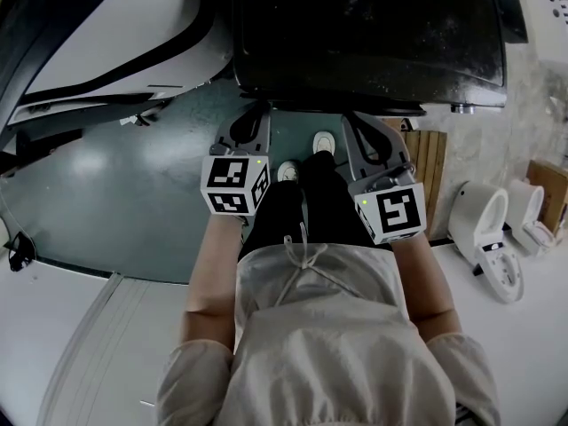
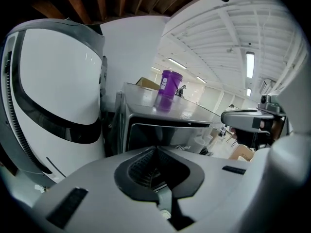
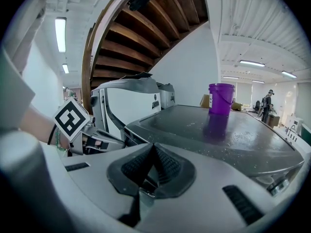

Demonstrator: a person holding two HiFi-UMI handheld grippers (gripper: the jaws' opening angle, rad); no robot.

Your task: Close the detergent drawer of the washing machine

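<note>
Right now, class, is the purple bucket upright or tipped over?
Upright: the purple bucket stands on its base atop the washing machine, with its rim facing upward.

The washing machine (image 1: pixel 373 34) stands straight ahead, with a bucket (image 3: pixel 221 98) on its top. A second machine (image 1: pixel 98 34) stands just left of it. The left tongs (image 1: pixel 251 121) and right tongs (image 1: pixel 362 130) are side by side before its front. Two toilets (image 1: pixel 486 229) lie on the floor (image 1: pixel 115 193) at the right.

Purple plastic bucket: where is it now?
The purple plastic bucket stands upright on the flat top of the dark grey washing machine, toward its far end, right of centre in the right gripper view.
</note>
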